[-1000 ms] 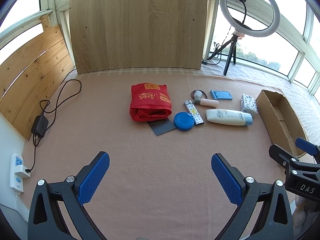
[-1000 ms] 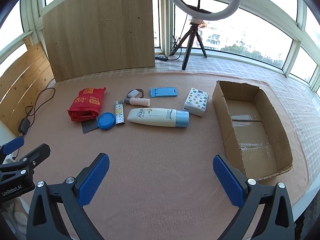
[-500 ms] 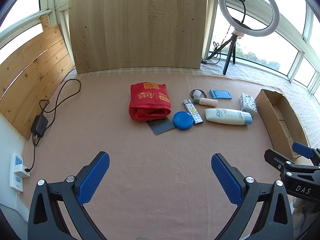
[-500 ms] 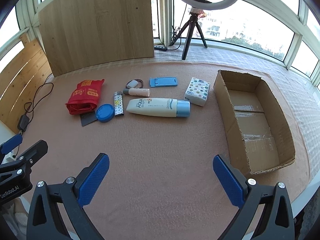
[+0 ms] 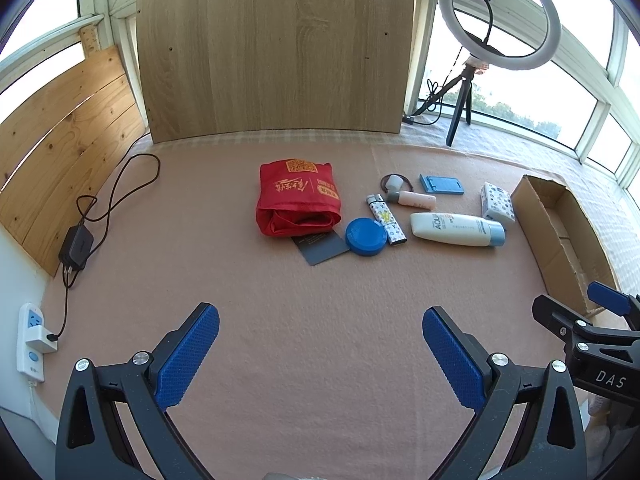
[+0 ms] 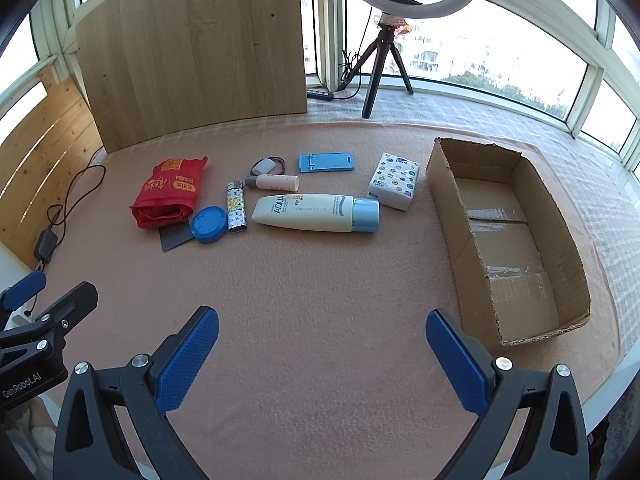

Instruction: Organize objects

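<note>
A row of objects lies on the pink cloth: a red folded bag point(image 5: 298, 202) point(image 6: 170, 194), a dark card point(image 5: 324, 248), a blue round lid point(image 5: 366, 237) point(image 6: 208, 224), a patterned lighter point(image 5: 386, 219) point(image 6: 236, 212), a small pink bottle point(image 6: 276, 182), a blue phone stand point(image 6: 326, 162), a white lotion tube point(image 5: 456, 229) point(image 6: 316, 213) and a tissue pack point(image 6: 394, 186). An open cardboard box point(image 6: 516, 264) point(image 5: 560, 240) sits to the right. My left gripper point(image 5: 320, 354) and right gripper point(image 6: 322, 354) both stand open and empty, well short of the objects.
A wooden board point(image 5: 272, 52) leans at the back, with a ring light on a tripod point(image 5: 496, 16) to its right. At the left lie a cable with a black adapter point(image 5: 76, 242) and a white power strip point(image 5: 32, 340). Windows surround the table.
Both grippers have drifted slightly, so the objects sit a little differently in each view. The right gripper has crept forward, the box looming larger. Nothing was grasped.
</note>
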The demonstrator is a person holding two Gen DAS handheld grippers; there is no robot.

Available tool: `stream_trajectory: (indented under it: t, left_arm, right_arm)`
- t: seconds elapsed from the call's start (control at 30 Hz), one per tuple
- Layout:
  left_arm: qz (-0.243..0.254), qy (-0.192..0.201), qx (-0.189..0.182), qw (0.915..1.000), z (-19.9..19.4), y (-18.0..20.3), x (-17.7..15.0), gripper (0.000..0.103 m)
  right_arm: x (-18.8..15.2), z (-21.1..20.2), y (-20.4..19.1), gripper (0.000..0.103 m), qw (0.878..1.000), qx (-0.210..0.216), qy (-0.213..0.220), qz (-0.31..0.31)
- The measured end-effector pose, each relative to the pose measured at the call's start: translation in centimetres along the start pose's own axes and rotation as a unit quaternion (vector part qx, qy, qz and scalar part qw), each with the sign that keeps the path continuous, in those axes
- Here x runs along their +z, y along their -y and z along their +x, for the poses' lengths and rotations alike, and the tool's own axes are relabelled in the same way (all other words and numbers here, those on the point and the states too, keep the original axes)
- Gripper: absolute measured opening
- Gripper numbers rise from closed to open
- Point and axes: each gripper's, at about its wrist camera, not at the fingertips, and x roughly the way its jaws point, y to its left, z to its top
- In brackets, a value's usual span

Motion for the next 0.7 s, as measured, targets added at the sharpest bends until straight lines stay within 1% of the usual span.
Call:
stream_trajectory:
  t: [0.33,0.7]
  left_arm:
    - [-0.001,-0.008,0.006,0.9999,0.77,-0.02,-0.07,0.103]
    - [-0.002,-0.012,0.004,0.9999,0.91,-0.05,-0.06,0.103]
  right_arm:
    - [0.05,-0.34,0.18,0.102,1.000,-0.005,0.007,0.001]
    - [0.03,-0.34,0.27,0.102,1.000,-0.003,0.008,0.002]
